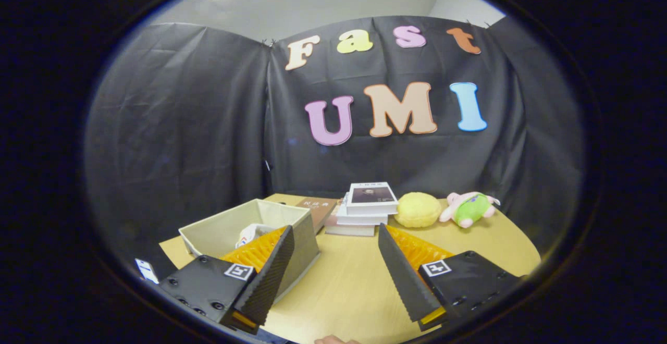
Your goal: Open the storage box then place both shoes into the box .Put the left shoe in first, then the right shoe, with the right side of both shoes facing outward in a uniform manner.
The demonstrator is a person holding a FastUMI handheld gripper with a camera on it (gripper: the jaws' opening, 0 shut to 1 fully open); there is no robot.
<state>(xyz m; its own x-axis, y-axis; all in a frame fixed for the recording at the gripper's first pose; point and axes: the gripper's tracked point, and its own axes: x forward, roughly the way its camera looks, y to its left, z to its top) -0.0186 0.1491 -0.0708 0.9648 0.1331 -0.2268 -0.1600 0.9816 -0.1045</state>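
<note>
Gripper view: tongs point(336, 232) spread wide, nothing between the fingers, just bare tabletop point(354, 286) in the gap. Storage box point(250, 229) sits open on the table, ahead and to the left; the left finger point(271, 273) overlaps its near right corner, contact unclear. Something white with a bit of red lies inside the box point(249, 233), too hidden to say if it's a shoe. Beyond the fingers: stack of books point(365, 208), a brown book point(319, 209) lying flat just left of the stack, yellow plush point(417, 209), pink-and-green plush point(469, 208) at the far right.
</note>
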